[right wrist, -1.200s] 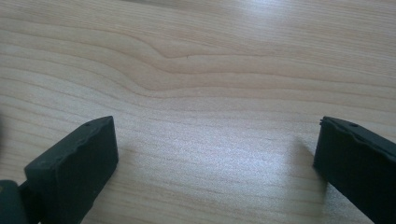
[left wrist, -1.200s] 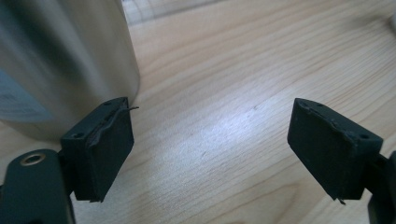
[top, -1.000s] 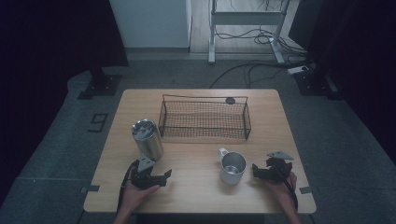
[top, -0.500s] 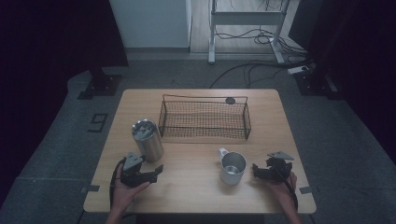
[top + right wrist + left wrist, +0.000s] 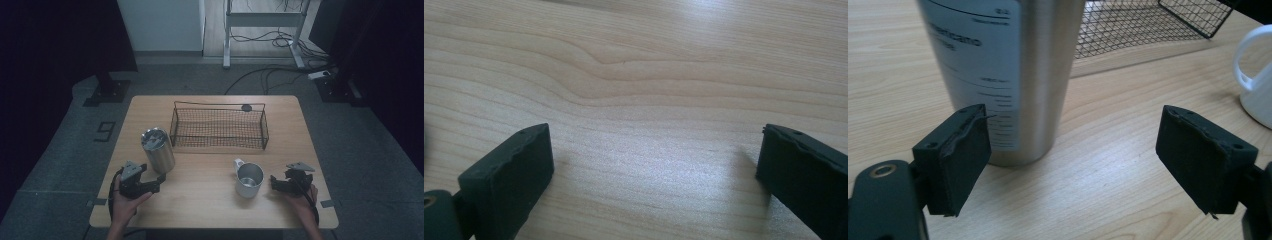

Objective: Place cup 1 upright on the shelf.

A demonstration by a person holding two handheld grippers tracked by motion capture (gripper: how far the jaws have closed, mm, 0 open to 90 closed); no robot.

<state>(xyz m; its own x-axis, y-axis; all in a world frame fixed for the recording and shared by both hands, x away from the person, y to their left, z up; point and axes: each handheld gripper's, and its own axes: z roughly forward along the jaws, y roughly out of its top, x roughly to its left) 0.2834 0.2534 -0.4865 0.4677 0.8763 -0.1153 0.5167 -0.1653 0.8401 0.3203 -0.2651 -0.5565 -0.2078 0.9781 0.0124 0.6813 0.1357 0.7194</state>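
Left tongs (image 5: 1073, 165) spread, empty, with the tumbler (image 5: 998, 75) at eleven o'clock ahead. Right tongs (image 5: 651, 182) spread over bare counter (image 5: 649, 75), mug (image 5: 248, 179) at nine.

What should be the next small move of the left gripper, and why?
Probably ease the left gripper forward until the steel tumbler stands between its jaws, then close. The jaws are wide open with nothing between them. The tumbler stands upright just ahead, nearer the left finger, so a slight shift toward that side should centre it first.
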